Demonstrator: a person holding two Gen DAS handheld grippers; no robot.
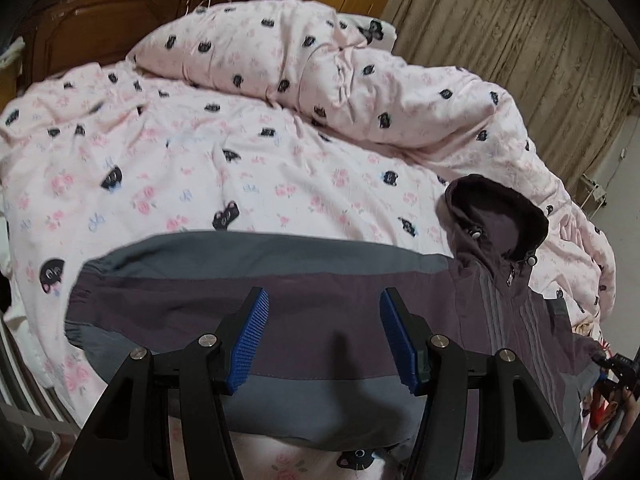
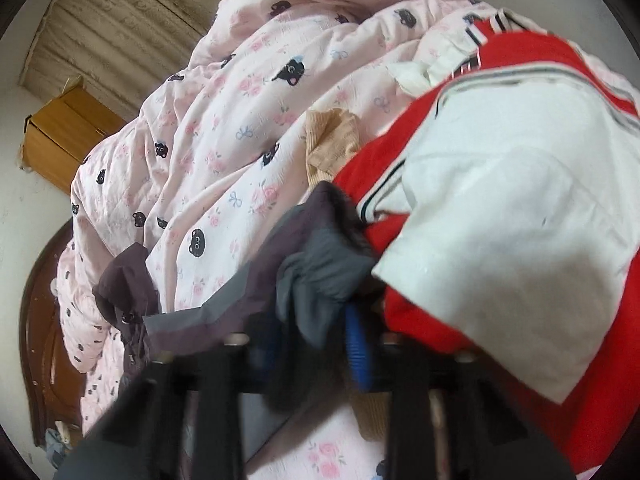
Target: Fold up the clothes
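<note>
A purple and grey hooded jacket (image 1: 304, 304) lies on the pink bed quilt (image 1: 240, 168), its sleeve stretched across the left wrist view and its hood (image 1: 496, 216) at the right. My left gripper (image 1: 324, 312) is open just above the sleeve, blue pads (image 1: 248, 344) apart, holding nothing. My right gripper (image 2: 316, 336) is shut on a bunched grey and purple part of the jacket (image 2: 316, 280), close to the camera and blurred. The hood also shows in the right wrist view (image 2: 124, 280).
A red and white garment (image 2: 500, 216) is piled at the right of the right wrist view, with a tan knit piece (image 2: 332, 144) beside it. The crumpled quilt rises behind. A wooden headboard (image 1: 100, 20), a curtain (image 1: 520, 40) and a wardrobe (image 2: 68, 140) surround the bed.
</note>
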